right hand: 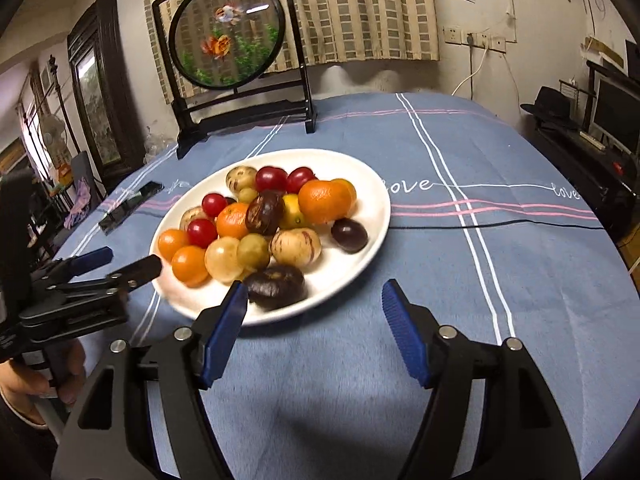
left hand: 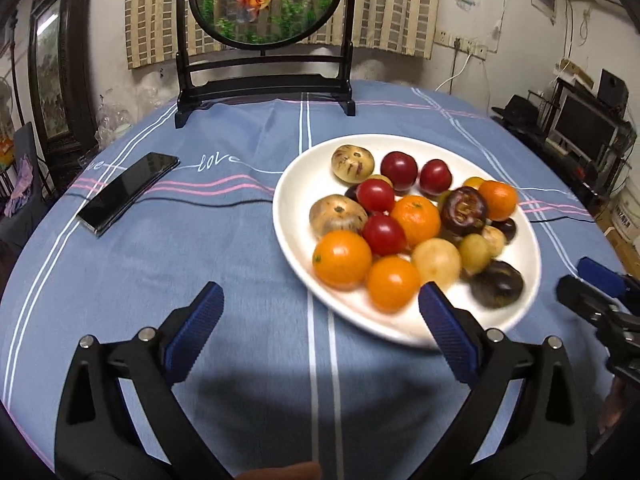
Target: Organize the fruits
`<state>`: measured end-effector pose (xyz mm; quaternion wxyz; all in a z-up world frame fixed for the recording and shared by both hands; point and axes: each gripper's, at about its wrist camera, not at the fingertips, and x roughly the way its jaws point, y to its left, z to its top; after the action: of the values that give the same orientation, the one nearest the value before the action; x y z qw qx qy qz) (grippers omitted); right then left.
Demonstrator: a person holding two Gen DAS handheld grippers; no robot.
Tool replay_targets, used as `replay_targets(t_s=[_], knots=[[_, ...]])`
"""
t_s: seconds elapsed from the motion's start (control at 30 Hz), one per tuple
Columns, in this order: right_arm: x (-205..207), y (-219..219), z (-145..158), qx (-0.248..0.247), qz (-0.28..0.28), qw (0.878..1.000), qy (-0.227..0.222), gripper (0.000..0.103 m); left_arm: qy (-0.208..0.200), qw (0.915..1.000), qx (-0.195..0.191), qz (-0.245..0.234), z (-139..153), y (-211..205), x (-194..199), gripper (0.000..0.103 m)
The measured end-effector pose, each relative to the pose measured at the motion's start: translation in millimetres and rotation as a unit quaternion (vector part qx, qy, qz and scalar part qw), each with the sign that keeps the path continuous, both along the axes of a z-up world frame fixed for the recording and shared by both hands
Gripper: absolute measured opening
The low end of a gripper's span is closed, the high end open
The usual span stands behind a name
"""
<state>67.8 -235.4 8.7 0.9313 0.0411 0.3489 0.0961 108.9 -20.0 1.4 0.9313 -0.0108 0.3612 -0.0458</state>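
A white oval plate [left hand: 292,216] sits on the blue tablecloth [left hand: 200,260], in the middle right of the left wrist view, and all the fruit is piled on it in 1 mixed heap. Orange tangerines [left hand: 342,259], red plums [left hand: 384,234], striped pepino melons [left hand: 353,163] and dark purple passion fruits [left hand: 497,283] touch each other with no order by kind, so the heap could be fruit just gathered up or fruit waiting to be sorted. The left gripper [left hand: 320,312] hangs low at the bottom of its view with its blue fingers wide apart and nothing between them; 1 finger covers the near rim of the plate, maybe to steady it or reach a fruit. The right gripper [right hand: 316,308] is spread wide too and holds nothing, with its left finger just in front of a passion fruit [right hand: 276,286] at the plate's near edge. A black phone [left hand: 128,192] lies flat at the middle left, well apart from the plate. A round goldfish screen [left hand: 266,0] stands at the top, at the back of the table.
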Motion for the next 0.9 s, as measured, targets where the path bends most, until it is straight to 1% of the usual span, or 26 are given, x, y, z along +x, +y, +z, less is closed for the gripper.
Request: replay_targets(t_s=[0.13, 0.23, 0.33, 0.5, 0.67, 0.77, 0.9], knots=[[-7.9, 6.9, -3.9, -0.018, 0.005, 1.000, 0.008, 0.070, -0.007, 0.9997, 0.014, -0.016, -1.0, -6.4, -22.2, 0.101], [-15.4, 12.4, -5.0, -0.031, 0.009, 0.999, 0.008, 0.070, 0.006, 0.9996, 0.005, -0.027, -3.5, -6.6, -27.0, 0.101], [-20.1, 15.6, -7.5, -0.043, 0.008, 0.999, 0.010, 0.070, 0.007, 0.9997, -0.002, -0.024, -2.8, -3.0, -36.1, 0.101], [-23.2, 11.6, -9.8, -0.039, -0.001, 0.999, 0.017, 0.070, 0.012, 0.9992, -0.001, -0.037, -6.4, -8.3, -48.5, 0.101], [-23.1, 11.3, -12.9, -0.032, -0.002, 0.999, 0.028, 0.070, 0.019, 0.9985, 0.001, -0.052, -11.0, -13.9, -52.6, 0.101], [-22.5, 12.9, -16.4, -0.027, 0.001, 0.999, 0.040, 0.070, 0.015, 0.9983, 0.013, -0.054, -12.5, -18.9, -56.8, 0.101], [-20.9, 15.5, -25.1, -0.018, 0.008, 0.998, 0.066, 0.070, 0.016, 0.9981, 0.020, -0.057, -13.8, -21.2, -57.7, 0.101]])
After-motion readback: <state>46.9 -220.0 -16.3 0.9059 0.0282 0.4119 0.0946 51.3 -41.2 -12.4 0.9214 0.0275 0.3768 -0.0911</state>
